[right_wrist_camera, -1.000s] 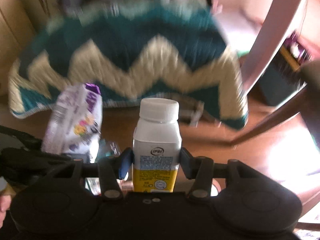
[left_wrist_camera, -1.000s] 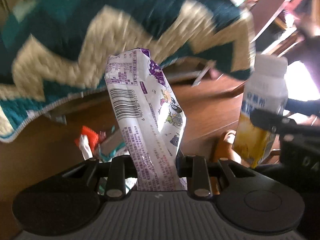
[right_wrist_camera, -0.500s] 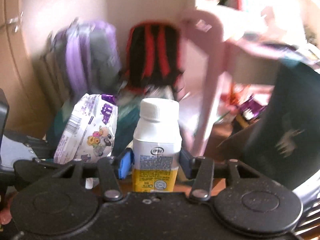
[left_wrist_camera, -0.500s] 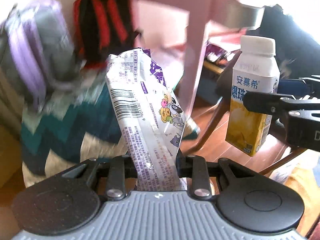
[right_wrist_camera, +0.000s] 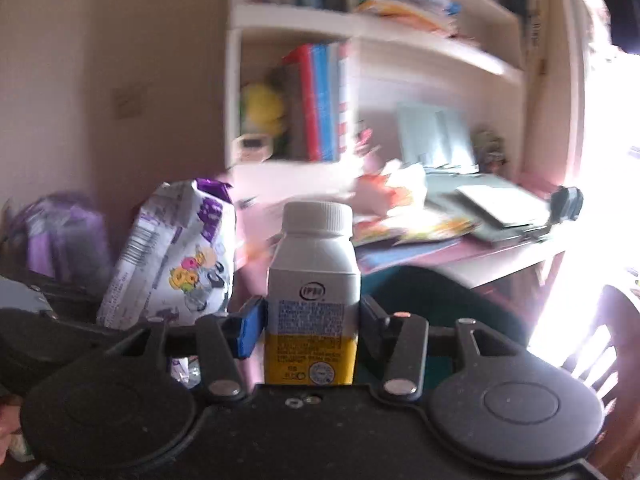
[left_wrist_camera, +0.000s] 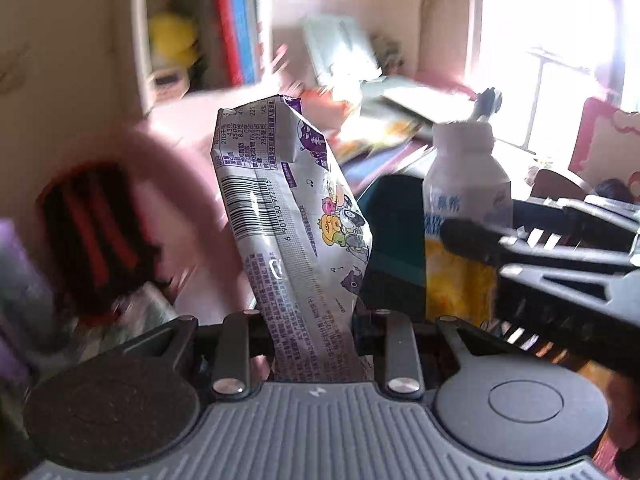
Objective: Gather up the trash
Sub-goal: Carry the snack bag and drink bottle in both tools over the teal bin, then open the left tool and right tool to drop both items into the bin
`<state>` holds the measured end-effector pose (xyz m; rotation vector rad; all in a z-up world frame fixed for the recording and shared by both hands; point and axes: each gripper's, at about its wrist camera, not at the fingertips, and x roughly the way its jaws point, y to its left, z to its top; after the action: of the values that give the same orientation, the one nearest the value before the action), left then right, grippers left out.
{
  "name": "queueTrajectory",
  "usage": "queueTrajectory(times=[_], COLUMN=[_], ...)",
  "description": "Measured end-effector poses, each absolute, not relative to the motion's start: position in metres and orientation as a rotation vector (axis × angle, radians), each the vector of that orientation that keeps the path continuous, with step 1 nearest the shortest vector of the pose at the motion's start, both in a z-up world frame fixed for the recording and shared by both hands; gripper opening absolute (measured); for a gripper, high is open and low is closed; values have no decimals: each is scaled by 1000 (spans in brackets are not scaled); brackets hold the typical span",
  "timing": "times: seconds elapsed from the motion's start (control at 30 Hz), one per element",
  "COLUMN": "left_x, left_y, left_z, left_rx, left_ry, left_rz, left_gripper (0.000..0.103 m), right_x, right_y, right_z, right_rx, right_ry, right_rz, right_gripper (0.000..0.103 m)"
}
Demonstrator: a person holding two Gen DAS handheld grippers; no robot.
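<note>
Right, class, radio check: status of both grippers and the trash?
Left gripper shut on snack wrapper. Right gripper shut on drink bottle. Both aloft, nothing blocking.

The snack wrapper (left_wrist_camera: 288, 236) bears a barcode numbered 6 901180 972115. The bottle (right_wrist_camera: 312, 304) shows a circled "IPBI"-like mark; other print is unreadable.

One snack wrapper (left_wrist_camera: 292, 240), one capped drink bottle (right_wrist_camera: 312, 300), two claws: left claw (left_wrist_camera: 312, 344), right claw (right_wrist_camera: 312, 320).
</note>
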<state>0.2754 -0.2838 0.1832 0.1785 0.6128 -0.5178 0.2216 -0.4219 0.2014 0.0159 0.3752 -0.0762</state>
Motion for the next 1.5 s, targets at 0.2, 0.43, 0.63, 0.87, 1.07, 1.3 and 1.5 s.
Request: queueTrajectory(times=[0.2, 0.43, 0.63, 0.87, 1.07, 1.3, 1.5], left_x=[295, 330, 361, 378, 383, 385, 371], left_y=[-349, -405, -440, -455, -458, -459, -451], left_z=[197, 172, 143, 114, 100, 94, 106], left_rx=[227, 226, 272, 311, 334, 329, 313], left_ry=[575, 619, 694, 788, 832, 850, 799], left_rz=[-580, -583, -581, -587, -582, -582, -592], left_gripper=[29, 29, 29, 29, 29, 51, 72], right_x=[243, 264, 282, 298, 302, 296, 282], right_y=[-477, -517, -532, -538, -540, -544, -546], right_z=[195, 162, 141, 125, 118, 121, 131], right_rx=[54, 83, 76, 69, 50, 79, 102], right_ry=[410, 483, 541, 642, 672, 660, 638], right_rz=[-192, -232, -224, -227, -233, -240, -231], right_gripper=[49, 49, 49, 49, 50, 51, 53])
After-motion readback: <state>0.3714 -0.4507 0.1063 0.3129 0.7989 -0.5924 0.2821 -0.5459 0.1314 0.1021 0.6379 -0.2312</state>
